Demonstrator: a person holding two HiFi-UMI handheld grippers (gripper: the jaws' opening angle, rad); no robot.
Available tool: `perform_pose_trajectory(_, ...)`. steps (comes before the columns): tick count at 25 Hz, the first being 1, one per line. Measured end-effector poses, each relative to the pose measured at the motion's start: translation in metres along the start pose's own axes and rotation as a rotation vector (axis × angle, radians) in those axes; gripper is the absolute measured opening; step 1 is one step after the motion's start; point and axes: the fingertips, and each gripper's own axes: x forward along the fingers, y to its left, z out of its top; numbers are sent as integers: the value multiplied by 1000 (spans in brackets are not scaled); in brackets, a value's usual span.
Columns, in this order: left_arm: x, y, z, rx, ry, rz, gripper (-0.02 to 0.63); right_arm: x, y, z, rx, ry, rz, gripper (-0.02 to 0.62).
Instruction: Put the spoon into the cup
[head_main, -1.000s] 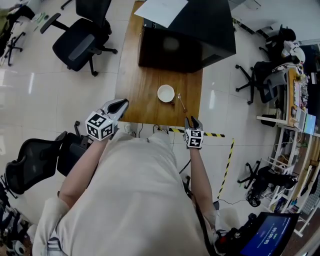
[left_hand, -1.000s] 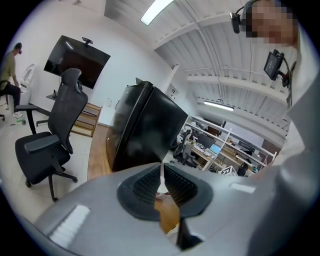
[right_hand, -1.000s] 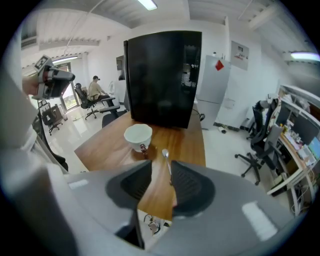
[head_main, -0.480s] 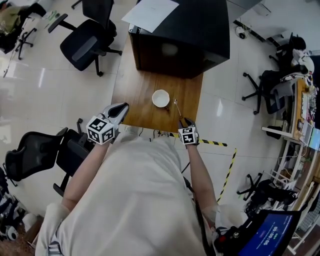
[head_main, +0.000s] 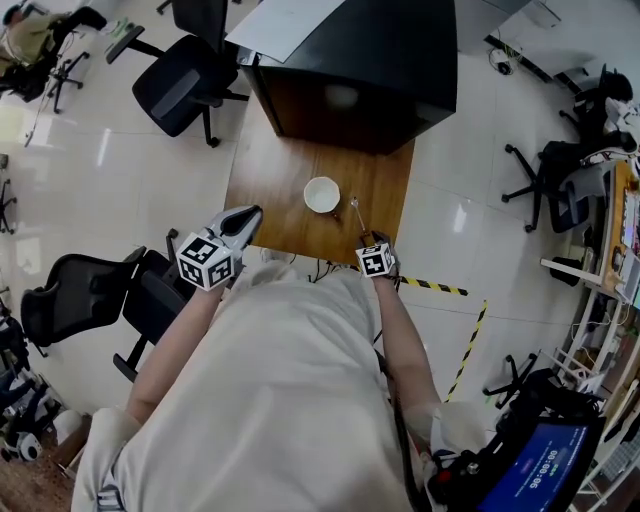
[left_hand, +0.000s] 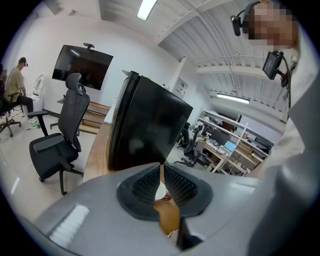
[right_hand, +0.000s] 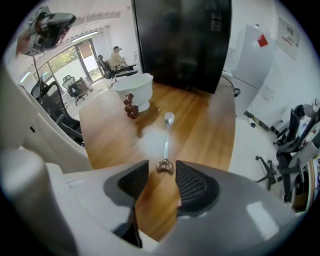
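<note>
A white cup stands on the wooden table; in the right gripper view the cup has a brown beaded handle. A metal spoon lies just right of it, bowl pointing away from me. My right gripper points steeply down at the spoon's near end. In its own view the spoon ends in a brown knob just ahead of the right gripper, whose jaws are opening and touch nothing. My left gripper hovers at the table's near left corner, its jaws together and empty; the left gripper shows only a slit.
A big black box with a sheet of paper on top fills the table's far end. Office chairs stand on the floor to the left. Yellow-black tape marks the floor near the table's right corner.
My right gripper has come down and forward over the table's near edge, up to the spoon's handle end. The left gripper has shifted slightly beside the table's left corner.
</note>
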Motion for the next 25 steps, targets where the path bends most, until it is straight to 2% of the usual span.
perform_pose_trajectory(7, 3, -9, -2, -1, 22, 33, 3, 12, 2, -3, -24, 11, 29, 164)
perform_pose_trajectory(21, 6, -13, -7, -12, 31, 70, 3, 20, -1, -1, 11, -10, 38, 163)
perform_pose_trajectory(25, 6, -13, -9, -17, 29, 74, 3, 19, -4, 0, 40, -18, 36, 134)
